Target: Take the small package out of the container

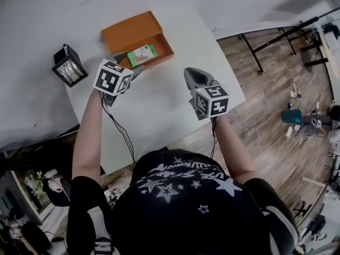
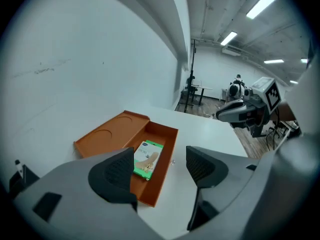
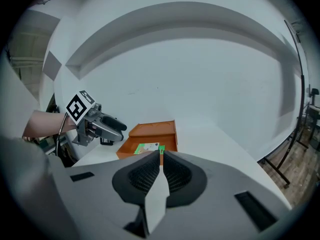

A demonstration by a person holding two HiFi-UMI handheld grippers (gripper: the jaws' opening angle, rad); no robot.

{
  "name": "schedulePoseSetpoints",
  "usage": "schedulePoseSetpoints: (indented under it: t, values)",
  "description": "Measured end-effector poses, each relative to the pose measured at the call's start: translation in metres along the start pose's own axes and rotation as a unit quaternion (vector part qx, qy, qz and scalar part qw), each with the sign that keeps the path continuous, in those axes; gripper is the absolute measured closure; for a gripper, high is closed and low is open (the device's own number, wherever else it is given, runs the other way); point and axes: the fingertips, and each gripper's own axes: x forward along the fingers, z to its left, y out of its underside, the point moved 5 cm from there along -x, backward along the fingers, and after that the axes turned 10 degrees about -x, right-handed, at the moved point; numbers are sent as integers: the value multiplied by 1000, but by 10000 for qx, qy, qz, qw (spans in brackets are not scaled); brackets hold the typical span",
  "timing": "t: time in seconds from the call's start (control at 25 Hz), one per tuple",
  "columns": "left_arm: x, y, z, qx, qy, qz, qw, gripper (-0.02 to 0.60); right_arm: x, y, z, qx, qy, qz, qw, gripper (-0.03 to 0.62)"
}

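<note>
- Target status: small package (image 1: 142,55), green and white, lies flat inside the orange container (image 1: 164,45), at the tray end nearest the left gripper. Not yet lifted.
- Container sits on the white table (image 1: 159,105) with its lid (image 1: 130,28) folded back flat on the far side. This leaves the tray open from above, so nothing blocks access.
- Left gripper (image 2: 156,168): jaws spread wide with nothing between the pads. It hangs just short of the container's near wall, pointed down at the tray. In its own view the package shows partly behind the left-hand pad. Judgement: the wide spread is set to straddle the package.
- Right gripper (image 3: 161,156): jaws pressed together, empty. It is held over bare table, well apart from the container and aimed loosely toward it. Judgement: it is parked out of the way and has no part in the current step.
- Black lantern (image 1: 69,66) stands at the table's left edge, clear of the work area.
- Step in hand (judged): approach before the grasp, early in the task.
- Next move needs: one pad down on each side of the package. It lies close to the tray wall, so the near pad may catch the rim or pin the package against it.
</note>
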Motion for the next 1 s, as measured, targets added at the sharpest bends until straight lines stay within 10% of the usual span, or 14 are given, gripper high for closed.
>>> schedulePoseSetpoints:
  t: [1.0]
  values:
    - [108,7,55,1039,91,1315,9858,202,81,11,-13,381,-173,501,9979,545]
